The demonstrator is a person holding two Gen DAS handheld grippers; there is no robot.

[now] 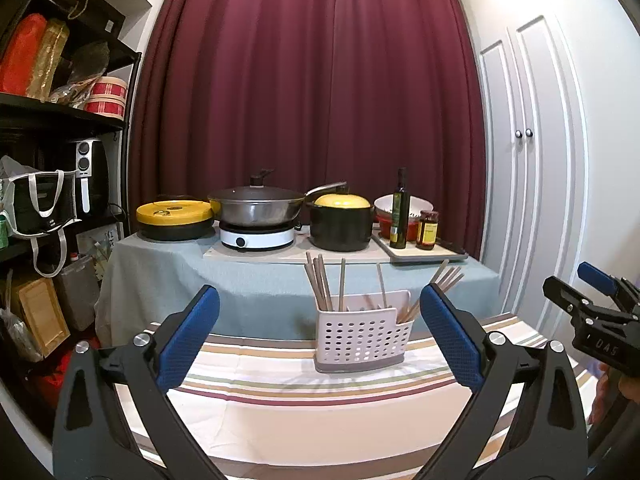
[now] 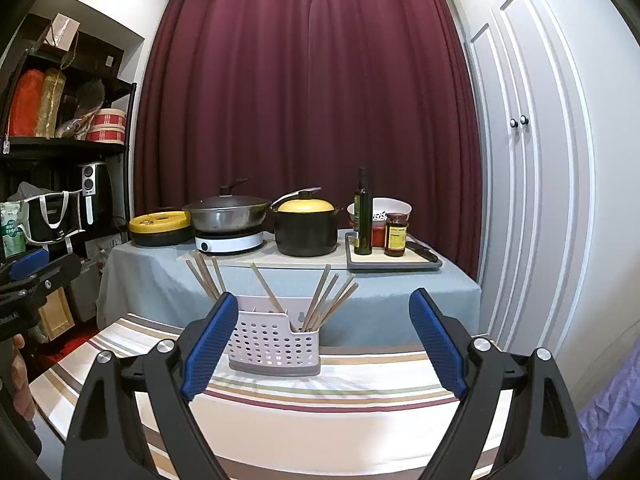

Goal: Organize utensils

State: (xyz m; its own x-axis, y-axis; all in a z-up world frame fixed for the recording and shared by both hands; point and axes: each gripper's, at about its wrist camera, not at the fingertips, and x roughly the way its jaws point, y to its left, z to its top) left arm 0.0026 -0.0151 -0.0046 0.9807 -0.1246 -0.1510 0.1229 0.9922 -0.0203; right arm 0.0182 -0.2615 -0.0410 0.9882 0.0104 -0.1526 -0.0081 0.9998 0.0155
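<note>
Table, striped cloth in cream, tan and maroon: carries the task's things near its far edge.

Rear table, grey-blue cloth: lidded wok on a white induction hob; black pot with yellow lid; dark oil bottle and red-lidded jar, labels too small to read.

Left hand-held gripper: blue-padded jaws spread wide, nothing between them, held above the striped cloth facing the holder. Right hand-held gripper: likewise spread wide and empty; white lettering on its body in the left view reads roughly "DA5".

Utensil holder: pale perforated plastic caddy with a grey base, upright on the striped table.

Chopsticks: wooden, standing in the holder, fanned loosely across its compartments, some leaning left, others right. No utensil lies loose on the cloth.

Stage, as a judgement: the scene fits either chopsticks awaiting sorting between compartments or a finished arrangement with both grippers clear. Any further grasp would call for narrow, precise closure on one thin stick without tipping the light holder.
</note>
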